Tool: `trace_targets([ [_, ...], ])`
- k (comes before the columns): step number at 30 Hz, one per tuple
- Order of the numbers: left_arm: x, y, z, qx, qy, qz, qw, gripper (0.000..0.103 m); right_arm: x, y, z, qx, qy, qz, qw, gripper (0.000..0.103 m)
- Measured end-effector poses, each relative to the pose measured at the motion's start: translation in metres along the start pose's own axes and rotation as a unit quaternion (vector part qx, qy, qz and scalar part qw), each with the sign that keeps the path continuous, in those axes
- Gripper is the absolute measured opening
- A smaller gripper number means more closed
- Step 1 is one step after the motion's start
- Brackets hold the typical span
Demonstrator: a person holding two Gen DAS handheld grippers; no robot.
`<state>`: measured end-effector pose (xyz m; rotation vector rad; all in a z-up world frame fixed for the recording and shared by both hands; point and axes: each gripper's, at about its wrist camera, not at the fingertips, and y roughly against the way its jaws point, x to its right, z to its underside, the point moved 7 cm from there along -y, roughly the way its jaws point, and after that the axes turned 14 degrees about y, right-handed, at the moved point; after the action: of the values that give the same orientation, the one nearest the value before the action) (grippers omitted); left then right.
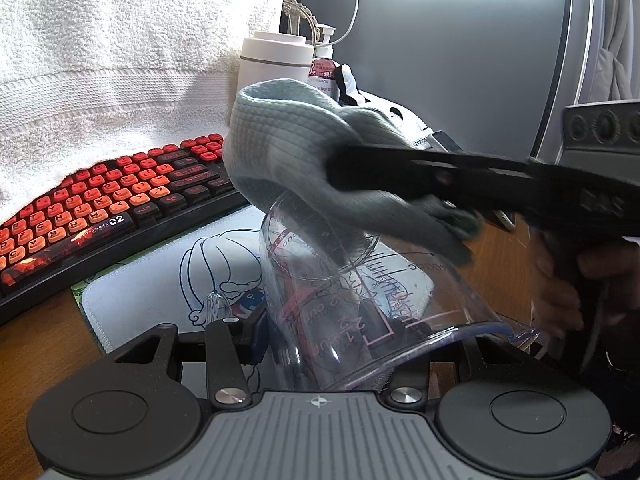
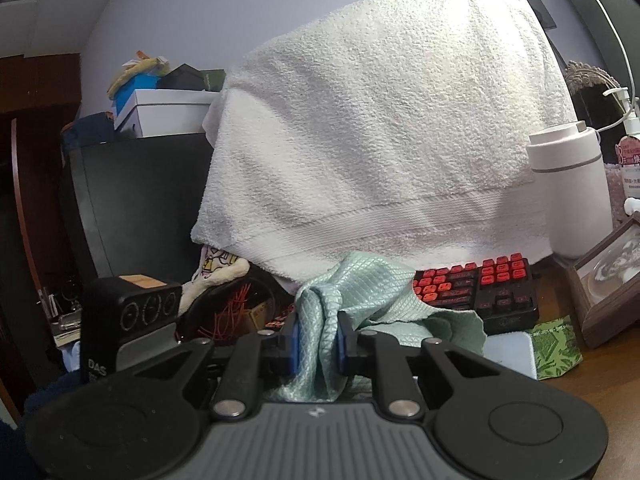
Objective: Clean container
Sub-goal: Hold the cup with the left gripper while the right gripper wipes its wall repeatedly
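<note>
**A:** Nearest the left camera, what is in the claw?

**B:** Clear plastic, a measuring cup (image 1: 360, 300) with pink markings. The left gripper (image 1: 320, 340) is clamped on it, jaws part-way apart with the cup wall between them. The cup lies tilted, its wide spouted rim toward the lens at 6 o'clock and its base pointing away toward 12 o'clock.

**A:** And the cloth?

**B:** A pale green cloth (image 1: 304, 152) is draped over the cup's far end, at 12 o'clock from the cup. The right gripper (image 2: 318, 344) comes in from 3 o'clock in the left view, its 2 blue pads squeezed tight on a bunched fold of that cloth. A hand (image 1: 560, 284) holds its handle at 4 o'clock.

**A:** What lies under the cup?

**B:** A white desk mat (image 1: 160, 280) with a cartoon drawing, on a wooden desk (image 1: 36, 320).

**A:** Farther out?

**B:** At 10 o'clock, a keyboard (image 1: 100, 200) with red keys. Behind it, a white towel (image 1: 100, 60) hangs over something tall. At 12 o'clock stand a white canister (image 1: 272, 64) and a pump bottle (image 1: 325, 68) just beside it.
</note>
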<state>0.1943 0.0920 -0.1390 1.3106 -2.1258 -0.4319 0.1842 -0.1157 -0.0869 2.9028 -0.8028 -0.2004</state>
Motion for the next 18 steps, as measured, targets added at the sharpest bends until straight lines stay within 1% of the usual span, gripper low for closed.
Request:
trace_targets([
  [5,0.001,0.0,0.001,0.0,-0.001,-0.001,1.0,0.046,0.008,-0.007,-0.001,0.001,-0.004,0.016,1.0,0.015],
  [10,0.002,0.001,0.001,0.0,-0.001,0.0,1.0,0.046,0.002,-0.005,0.0,0.0,-0.006,0.024,1.0,0.016],
  [18,0.003,0.0,0.001,0.001,-0.002,-0.001,1.0,0.046,-0.029,0.007,0.004,0.003,-0.003,-0.01,1.0,0.017],
])
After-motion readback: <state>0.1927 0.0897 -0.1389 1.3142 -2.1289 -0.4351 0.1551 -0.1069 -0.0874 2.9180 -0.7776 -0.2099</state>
